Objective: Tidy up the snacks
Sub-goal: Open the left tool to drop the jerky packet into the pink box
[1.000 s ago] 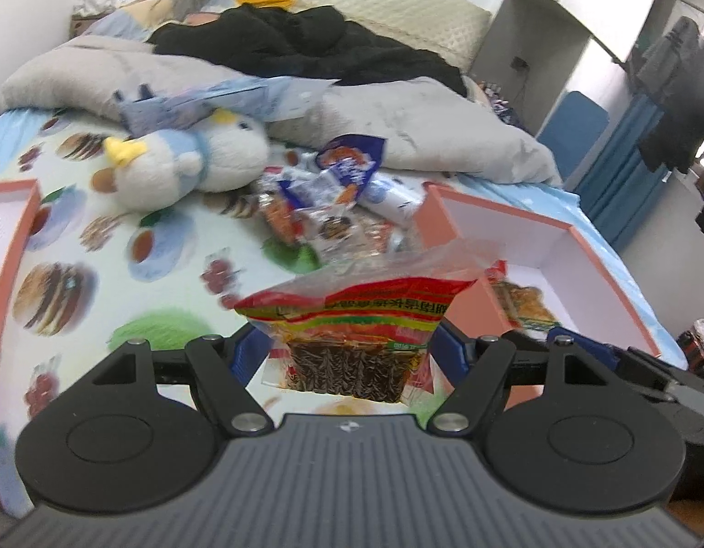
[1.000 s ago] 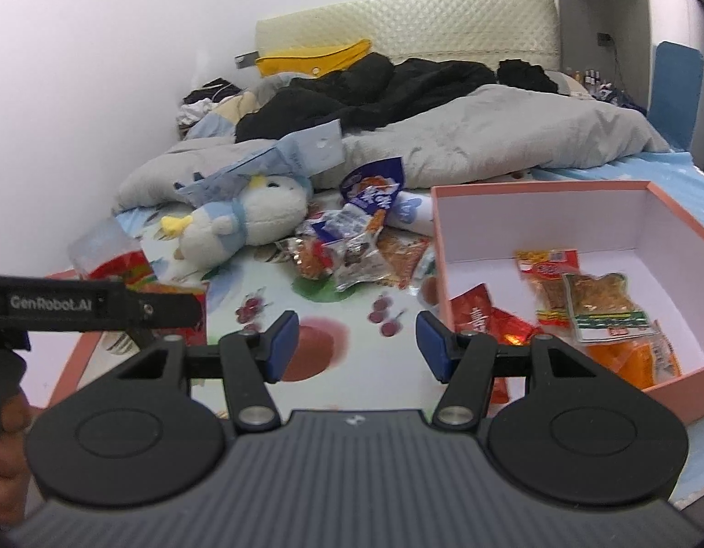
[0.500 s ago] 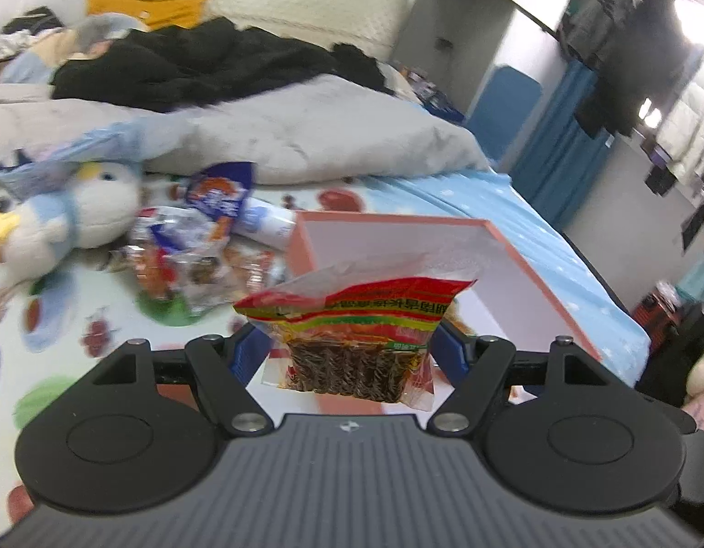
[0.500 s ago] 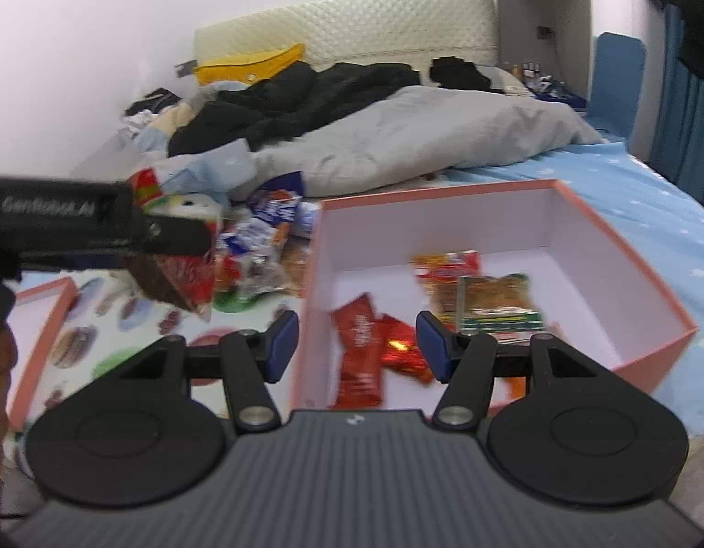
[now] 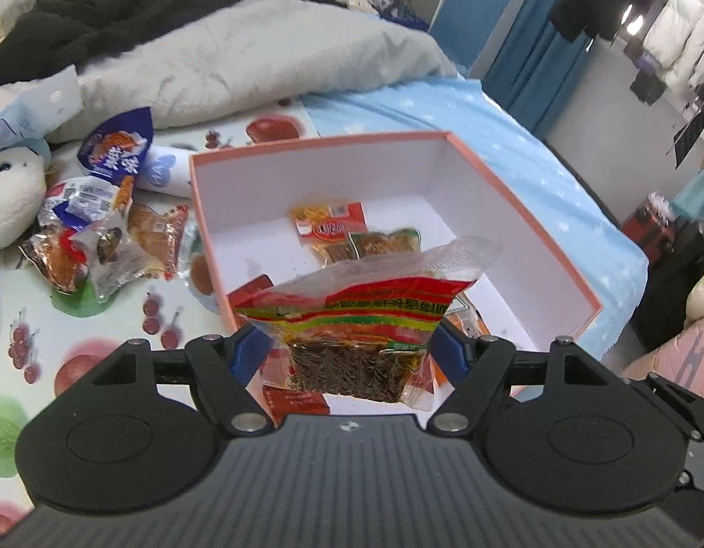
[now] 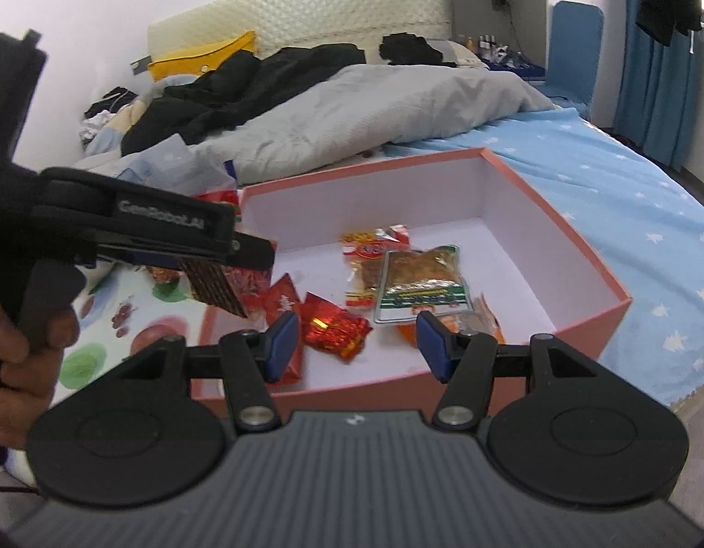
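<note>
My left gripper [image 5: 349, 356] is shut on a red, yellow and green snack packet [image 5: 356, 306] with dark strips inside, held above the near left part of the pink box [image 5: 525, 210]. Seen from the right wrist, that left gripper [image 6: 256, 253] carries the packet [image 6: 219, 290] over the box's left wall. Over the box's [image 6: 557, 223] near edge, my right gripper [image 6: 358, 345] stands open with nothing between its pads. Inside lie red foil packets [image 6: 336, 326], a green-labelled packet [image 6: 420, 283] and a red-yellow one [image 6: 374, 246].
A pile of loose snacks [image 5: 105, 237] lies on the fruit-print sheet left of the box, beside a plush toy [image 5: 9, 192]. A grey duvet [image 5: 260, 55] and dark clothes fill the back of the bed. A person's hand [image 6: 13, 365] grips the left handle.
Both grippers have swung right, away from the snack pile. The left one has carried its packet from over the sheet to over the box. The right one now faces into the box.
</note>
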### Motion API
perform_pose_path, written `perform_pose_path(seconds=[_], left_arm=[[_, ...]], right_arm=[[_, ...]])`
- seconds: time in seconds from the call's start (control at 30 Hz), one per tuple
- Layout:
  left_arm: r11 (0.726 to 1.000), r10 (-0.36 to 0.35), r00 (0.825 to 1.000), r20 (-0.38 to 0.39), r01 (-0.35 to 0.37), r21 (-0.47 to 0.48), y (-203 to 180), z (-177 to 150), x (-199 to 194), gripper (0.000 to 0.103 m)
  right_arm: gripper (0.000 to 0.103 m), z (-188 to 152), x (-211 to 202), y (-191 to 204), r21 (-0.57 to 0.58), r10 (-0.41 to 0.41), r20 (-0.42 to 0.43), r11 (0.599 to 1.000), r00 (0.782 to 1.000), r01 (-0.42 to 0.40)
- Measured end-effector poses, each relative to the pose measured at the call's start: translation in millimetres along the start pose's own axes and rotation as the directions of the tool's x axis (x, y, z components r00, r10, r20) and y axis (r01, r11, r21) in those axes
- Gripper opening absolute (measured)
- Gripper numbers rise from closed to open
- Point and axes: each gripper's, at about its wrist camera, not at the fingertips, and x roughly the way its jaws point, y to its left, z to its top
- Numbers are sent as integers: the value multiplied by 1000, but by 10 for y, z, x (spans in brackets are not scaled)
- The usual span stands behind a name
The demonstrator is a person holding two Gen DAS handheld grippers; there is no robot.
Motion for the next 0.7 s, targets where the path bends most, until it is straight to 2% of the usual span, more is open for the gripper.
perform_pose_path(seconds=[0.03,0.13,0.17,0.23,0.47,0.7], left_arm=[[1000,-6,1000,-11,6,1,-8,7,51,78],[1000,-26,999,-33,26,-4,-21,11,118,90],[1000,-18,999,-34,18,-1,-37,10,127,96],[1000,6,1000,-30,-6,21,-61,15,143,100],[1000,19,1000,-4,-19,4,-12,33,23,100],[1000,21,997,76,-20,-15,70,6,-322,100]], right_arm=[[59,-3,-7,-17,3,-2,0,1000,1000,2],[59,-5,-18,-56,5,-8,1,1000,1000,8],[59,-5,-16,-72,6,-8,1,1000,1000,8],[59,-3,-12,-94,10,-8,1,1000,1000,8],[59,28,-30,-112,19,-3,14,1000,1000,3],[59,78,-109,-75,26,19,54,999,998,-20]])
